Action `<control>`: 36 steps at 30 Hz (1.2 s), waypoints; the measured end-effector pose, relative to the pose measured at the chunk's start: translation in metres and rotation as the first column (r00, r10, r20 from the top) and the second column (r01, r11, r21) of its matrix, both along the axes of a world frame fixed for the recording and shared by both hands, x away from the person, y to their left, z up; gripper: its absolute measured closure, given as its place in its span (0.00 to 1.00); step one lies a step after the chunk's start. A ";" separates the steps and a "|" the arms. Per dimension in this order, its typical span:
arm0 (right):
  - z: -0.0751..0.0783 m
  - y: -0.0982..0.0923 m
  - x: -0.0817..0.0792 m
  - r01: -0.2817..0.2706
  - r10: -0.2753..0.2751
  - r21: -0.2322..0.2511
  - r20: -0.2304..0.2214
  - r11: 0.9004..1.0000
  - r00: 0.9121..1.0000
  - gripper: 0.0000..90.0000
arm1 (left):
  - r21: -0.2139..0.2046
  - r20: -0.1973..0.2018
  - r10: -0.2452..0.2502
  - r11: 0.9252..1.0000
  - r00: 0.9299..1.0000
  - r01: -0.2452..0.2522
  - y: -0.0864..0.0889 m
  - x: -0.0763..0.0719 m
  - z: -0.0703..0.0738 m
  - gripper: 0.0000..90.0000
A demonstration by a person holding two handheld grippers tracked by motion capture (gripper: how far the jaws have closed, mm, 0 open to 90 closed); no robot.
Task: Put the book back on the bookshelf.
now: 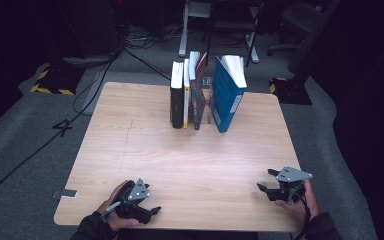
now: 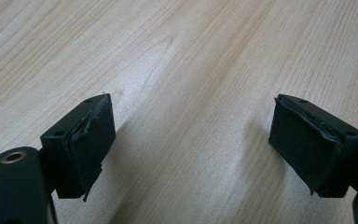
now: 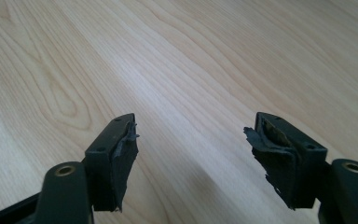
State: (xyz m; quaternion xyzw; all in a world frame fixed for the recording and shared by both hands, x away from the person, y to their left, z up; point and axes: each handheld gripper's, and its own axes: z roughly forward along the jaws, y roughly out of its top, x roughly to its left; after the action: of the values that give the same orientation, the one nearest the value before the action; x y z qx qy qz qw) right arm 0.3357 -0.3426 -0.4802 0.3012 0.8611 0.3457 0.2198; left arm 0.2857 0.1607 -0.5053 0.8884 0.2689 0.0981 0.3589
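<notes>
Hand-held grippers: two.

Left hand-held gripper [image 1: 152,211]: low at the near left corner of the bench [image 1: 180,160], held in the person's left hand [image 1: 111,210]. Jaws wide apart, nothing between them; in the left gripper view the two black pads [image 2: 93,140] frame bare wood grain. Grey three-cornered plate on top.

Right hand-held gripper [image 1: 264,181]: near the right front edge of the bench, in the person's right hand [image 1: 296,204]. Jaws apart, nothing gripped; the right gripper view shows bare wood between worn pads [image 3: 279,163] with ragged edges. Grey plate on top likewise.

The two grippers lie well apart from each other and from everything else on the bench.

Books: four counted, standing upright in a row at the far middle of the bench.
- One black-spined book [image 1: 177,97], leftmost.
- One thin book with a yellow spine [image 1: 186,95], touching it.
- One book with a red patterned cover [image 1: 198,97], next along.
- One blue book [image 1: 227,95], largest, at the right end, leaning slightly, set a little apart from the red one.

Holder: a clear piece [image 1: 207,102] shows in the gap between the red and blue books; its form cannot be made out.

Bench: one, light wood, rectangular.

Floor: grey, with dark cables [image 1: 87,95] trailing to the left and a small silver tag [image 1: 68,193] by the bench's near left corner.
</notes>
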 end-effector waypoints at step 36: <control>-0.024 -0.041 -0.011 0.163 -0.150 0.122 -0.112 0.979 0.982 0.27 | -0.002 0.005 0.016 1.000 1.000 -0.016 0.002 0.000 0.000 0.17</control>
State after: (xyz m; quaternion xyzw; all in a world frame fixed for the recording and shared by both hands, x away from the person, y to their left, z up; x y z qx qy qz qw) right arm 0.3251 -0.3832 -0.5047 0.3989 0.8205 0.3669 0.1819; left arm 0.2854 0.1624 -0.5055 0.8856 0.2751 0.1027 0.3597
